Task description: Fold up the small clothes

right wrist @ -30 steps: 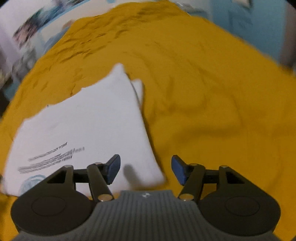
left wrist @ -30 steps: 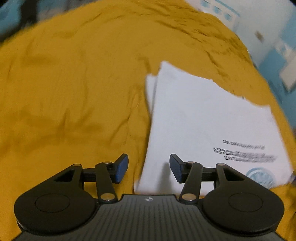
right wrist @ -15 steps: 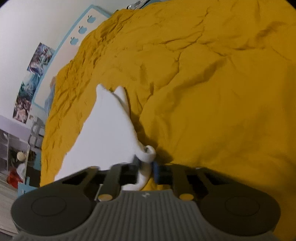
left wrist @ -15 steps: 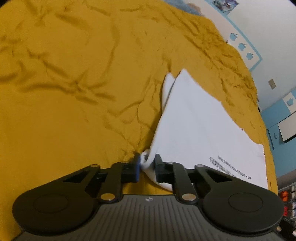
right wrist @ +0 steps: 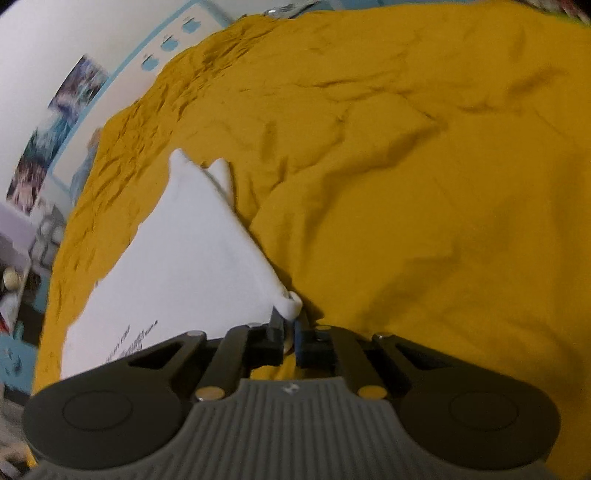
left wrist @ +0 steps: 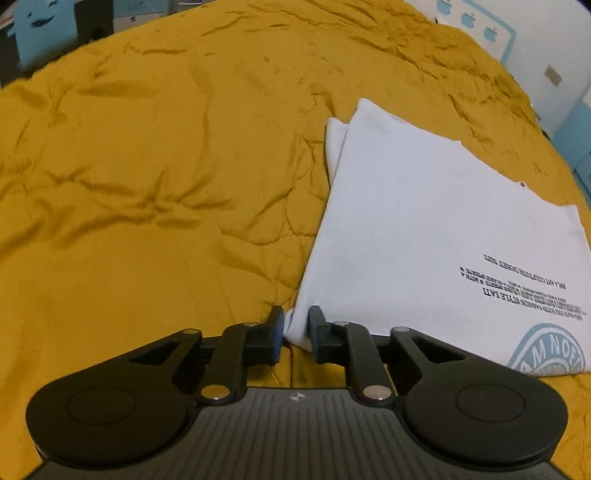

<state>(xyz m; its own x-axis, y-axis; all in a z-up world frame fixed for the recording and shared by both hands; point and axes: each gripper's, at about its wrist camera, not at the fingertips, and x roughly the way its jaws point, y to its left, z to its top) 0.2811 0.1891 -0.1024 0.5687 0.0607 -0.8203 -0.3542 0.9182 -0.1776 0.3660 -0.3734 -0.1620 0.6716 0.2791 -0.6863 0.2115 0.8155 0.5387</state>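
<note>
A white T-shirt [left wrist: 424, 229] with black print and a pale blue round logo lies partly folded on a mustard-yellow bedspread [left wrist: 147, 166]. My left gripper [left wrist: 295, 321] is shut on the shirt's near left corner. In the right wrist view the same shirt [right wrist: 184, 240] stretches away to the left, and my right gripper [right wrist: 290, 325] is shut on its near right corner, where the cloth curls up above the fingers. Both held corners are slightly raised off the bed.
The wrinkled bedspread [right wrist: 406, 184] fills most of both views. A white wall with a blue apple border [left wrist: 480, 22] and posters [right wrist: 55, 122] runs behind the bed. Shelves with clutter [right wrist: 14, 266] stand at the far left.
Both grippers came down from above the shirt and closed on its near corners. Since half a second ago, both hold their corners and the views have shifted slightly.
</note>
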